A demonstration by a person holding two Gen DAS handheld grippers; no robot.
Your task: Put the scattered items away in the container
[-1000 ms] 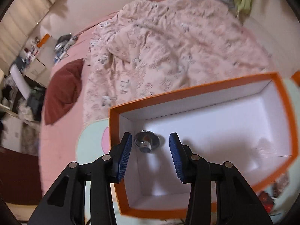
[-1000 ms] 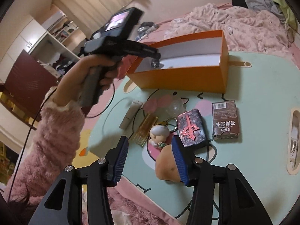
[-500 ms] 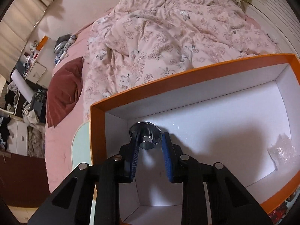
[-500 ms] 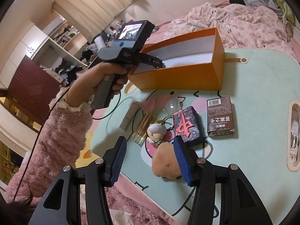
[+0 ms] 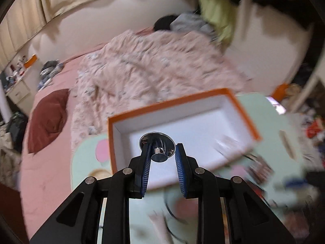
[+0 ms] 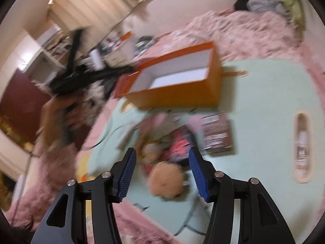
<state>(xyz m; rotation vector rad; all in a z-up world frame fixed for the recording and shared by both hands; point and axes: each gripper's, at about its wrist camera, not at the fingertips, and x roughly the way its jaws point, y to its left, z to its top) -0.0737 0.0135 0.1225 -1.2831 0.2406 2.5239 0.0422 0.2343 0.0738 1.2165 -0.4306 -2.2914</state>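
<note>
I hold the left gripper (image 5: pixel 161 154) above the orange box (image 5: pixel 246 123), jaws partly closed around a chrome knob (image 5: pixel 157 148); whether they pinch it, I cannot tell. The right gripper (image 6: pixel 161 163) gapes empty near the box, over a tan plush toy (image 6: pixel 165 184).

Warm, dim indoor light fills both views, brightest on the pale curtains (image 6: pixel 85 6) at the upper left. Heavy motion blur smears both pictures, worst at the lower right of the left wrist view and the left of the right wrist view. The gripper frames stay sharp. Fisheye bending curves the edges, with black corners. The shiny metal knob (image 5: pixel 157 147) carries small glare spots.
</note>
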